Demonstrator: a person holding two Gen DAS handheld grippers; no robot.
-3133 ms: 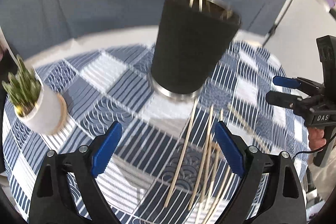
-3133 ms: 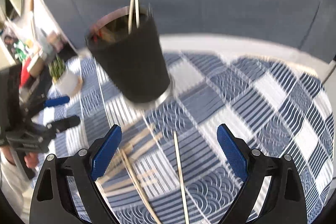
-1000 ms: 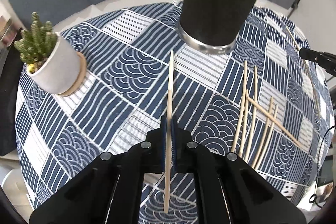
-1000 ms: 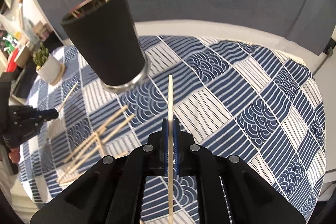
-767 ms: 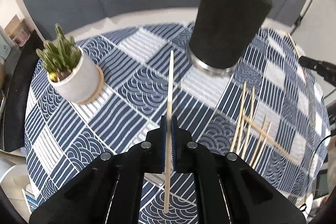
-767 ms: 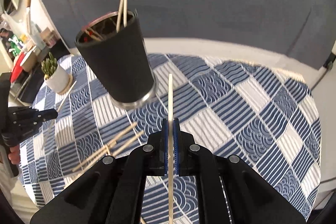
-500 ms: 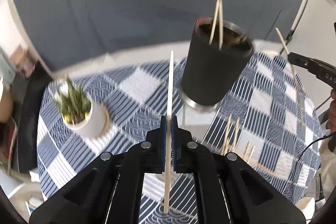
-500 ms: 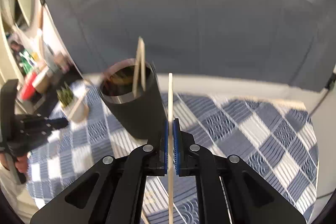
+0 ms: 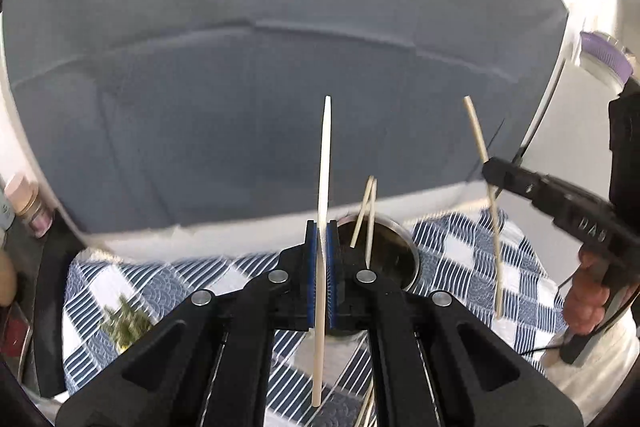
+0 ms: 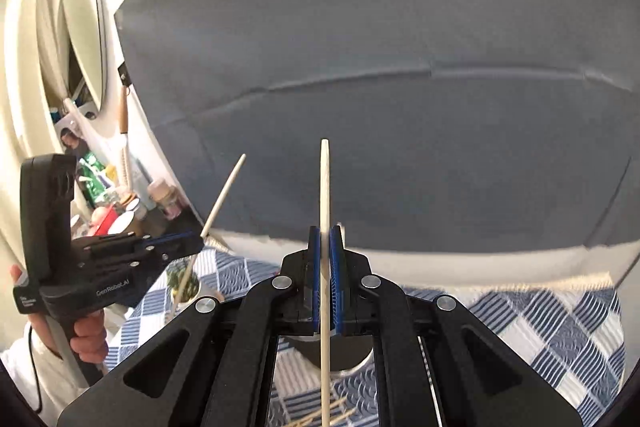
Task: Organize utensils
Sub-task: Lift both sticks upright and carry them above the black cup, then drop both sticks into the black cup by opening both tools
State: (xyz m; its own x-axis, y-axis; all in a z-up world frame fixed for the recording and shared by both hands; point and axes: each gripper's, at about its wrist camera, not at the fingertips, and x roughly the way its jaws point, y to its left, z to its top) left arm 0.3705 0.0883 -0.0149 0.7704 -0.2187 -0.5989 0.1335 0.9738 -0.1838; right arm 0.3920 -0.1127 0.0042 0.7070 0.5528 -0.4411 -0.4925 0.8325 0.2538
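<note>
My left gripper (image 9: 323, 235) is shut on a wooden chopstick (image 9: 325, 163) that stands upright, raised above the table. Just right of it is the black cup (image 9: 394, 239) with a steel rim, holding two chopsticks (image 9: 367, 211). My right gripper (image 10: 326, 243) is shut on another upright chopstick (image 10: 325, 195), and the cup's base (image 10: 340, 359) shows below its jaws. The right gripper (image 9: 486, 169) shows in the left wrist view with its chopstick (image 9: 476, 131). The left gripper (image 10: 198, 239) shows in the right wrist view. Loose chopsticks (image 10: 320, 419) lie on the table.
The round table has a blue and white patterned cloth (image 10: 568, 331). A small cactus pot (image 9: 124, 327) stands at the left, also seen in the right wrist view (image 10: 182, 283). A grey sofa (image 9: 240, 87) rises behind the table. Cluttered shelves (image 10: 120, 195) are at the far left.
Both grippers have lifted and tilted up with their chopsticks, so the views now look over the cup toward the sofa. The cup sits lower in both views.
</note>
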